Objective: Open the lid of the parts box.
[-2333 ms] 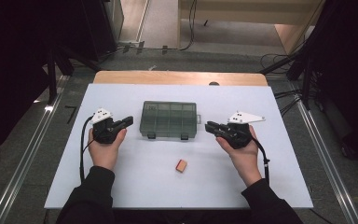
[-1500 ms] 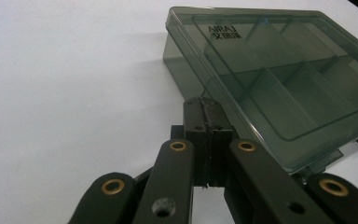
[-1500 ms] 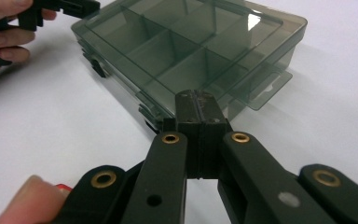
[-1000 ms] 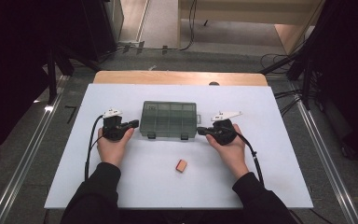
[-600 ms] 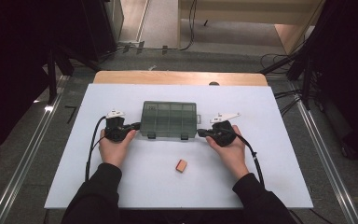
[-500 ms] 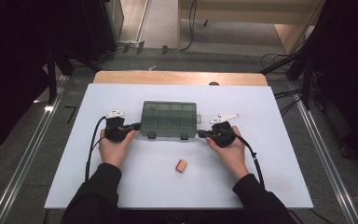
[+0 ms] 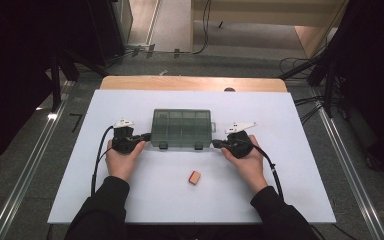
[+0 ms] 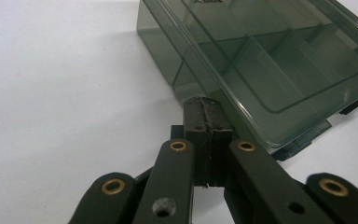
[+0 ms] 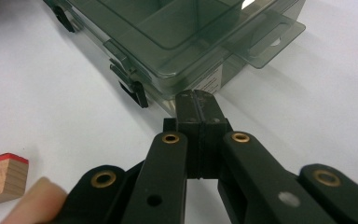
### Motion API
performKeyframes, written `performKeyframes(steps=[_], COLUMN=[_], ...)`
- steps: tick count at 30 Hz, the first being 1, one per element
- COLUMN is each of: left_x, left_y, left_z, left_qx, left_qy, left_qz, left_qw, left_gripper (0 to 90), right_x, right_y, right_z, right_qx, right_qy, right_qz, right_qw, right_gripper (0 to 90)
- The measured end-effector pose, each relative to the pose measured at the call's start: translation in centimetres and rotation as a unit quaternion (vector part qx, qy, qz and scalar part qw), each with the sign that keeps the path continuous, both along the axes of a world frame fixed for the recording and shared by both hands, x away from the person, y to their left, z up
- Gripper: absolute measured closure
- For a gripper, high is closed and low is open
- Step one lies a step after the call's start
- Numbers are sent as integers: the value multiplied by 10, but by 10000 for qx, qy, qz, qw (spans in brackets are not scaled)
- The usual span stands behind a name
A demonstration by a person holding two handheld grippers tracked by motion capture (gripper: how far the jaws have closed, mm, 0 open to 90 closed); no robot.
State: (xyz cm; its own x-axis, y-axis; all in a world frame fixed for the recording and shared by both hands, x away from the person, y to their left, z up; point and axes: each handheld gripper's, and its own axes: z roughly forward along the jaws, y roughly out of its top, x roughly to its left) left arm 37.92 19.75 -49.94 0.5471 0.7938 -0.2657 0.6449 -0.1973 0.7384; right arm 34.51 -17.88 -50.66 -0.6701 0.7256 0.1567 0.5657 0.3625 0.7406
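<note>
1. A smoky green, see-through compartment box (image 7: 182,128) lies flat on the white surface (image 7: 290,165), its lid down and its two dark latches (image 7: 198,146) on the side facing the person.
2. The left gripper (image 7: 145,136) sits just beside the box's left end, near the latch-side corner; in the left gripper view its fingers (image 8: 196,116) are pressed together with nothing between them, and their tips are against the box (image 8: 261,60) at its lower edge.
3. The right gripper (image 7: 215,144) sits just beside the box's right end, also near the latch-side corner; in the right gripper view its fingers (image 9: 190,108) are closed flat on each other, empty, and their tips meet the box (image 9: 177,32) at the corner wall below the lid, close to a white label (image 9: 212,84).
4. A clear hang tab (image 9: 265,35) sticks out from the box's right end, beyond the right gripper's tips.
5. A small wooden block (image 7: 194,177) with a red face lies on the surface on the person's side of the box, apart from it and nearer the right hand (image 7: 247,162) than the left hand (image 7: 121,161).
6. Both hands rest on the surface on either side of the box, with a black cable (image 7: 97,160) trailing back from each gripper.
</note>
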Motion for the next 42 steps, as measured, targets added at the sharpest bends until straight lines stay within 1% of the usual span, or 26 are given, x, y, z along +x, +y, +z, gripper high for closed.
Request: performKeyframes(steps=[6, 9, 13, 16, 17, 20, 21, 22, 23, 27, 32, 35, 36, 37, 39, 40, 41, 42], left_x=[-1, -3, -6, -7, -9, -9, -10, -11, -11, -13, -14, -15, -15, -16, -16, -15, -15, -15], left_y=[0, 0, 3, 4, 5, 6, 6, 8, 9, 10, 11, 9, 9, 8, 9, 10, 11, 11], left_z=[0, 0, 1, 2, 3, 5, 5, 7, 8, 10, 10, 11, 11, 13, 14, 14, 16, 16], left_qx=[-17, -13, -14, -11, -10, -39, -72, -196, -266, -234, -248, -282, -297, -353, -383, -535, -636, -636], left_qy=[-1, -63, -102, -145, -172, -178, -189, -169, -171, -198, -253, -255, -286, -364, -368, -340, -352, -352], left_qz=[-42, -46, -178, -232, -294, -341, -346, -354, -368, -440, -527, -548, -576, -586, -602, -606, -625, -625], left_qw=[10000, 10000, 9998, 9996, 9994, 9993, 9992, 9990, 9988, 9986, 9980, 9978, 9975, 9970, 9968, 9961, 9954, 9954], left_gripper=[900, 900, 900, 900, 900, 900, 900, 900, 900, 900, 900, 900, 900, 900, 900, 900, 900, 900], right_x=[0, 0, -1, -1, -1, -1, -1, -1, -2, -2, -2, -1, -1, -1, 0, 0, 0, 0], right_y=[-1, -1, -1, -2, -2, -3, -4, -4, -4, -5, -8, -9, -9, -9, -9, -9, -9, -9], right_z=[0, 1, 3, 3, 4, 5, 6, 6, 7, 9, 14, 16, 17, 18, 18, 19, 21, 21], right_qx=[-2, 7, 120, 115, 158, 215, 236, 281, 351, 443, 601, 642, 660, 663, 673, 683, 704, 704], right_qy=[-4, -9, 4, -22, -12, -19, -24, -26, -19, -22, -55, -82, -84, -86, -108, -113, -135, -135], right_qz=[-5, 4, 46, 49, 40, 42, 46, 54, 41, 39, 29, 13, 8, 6, 6, 7, -5, -5], right_qw=[10000, 10000, 9999, 9999, 9999, 9998, 9997, 9996, 9994, 9990, 9982, 9979, 9978, 9978, 9977, 9976, 9974, 9974], right_gripper=[878, 878, 878, 878, 878, 878, 878, 878, 878, 878, 878, 878, 878, 878, 878, 878, 878, 878])
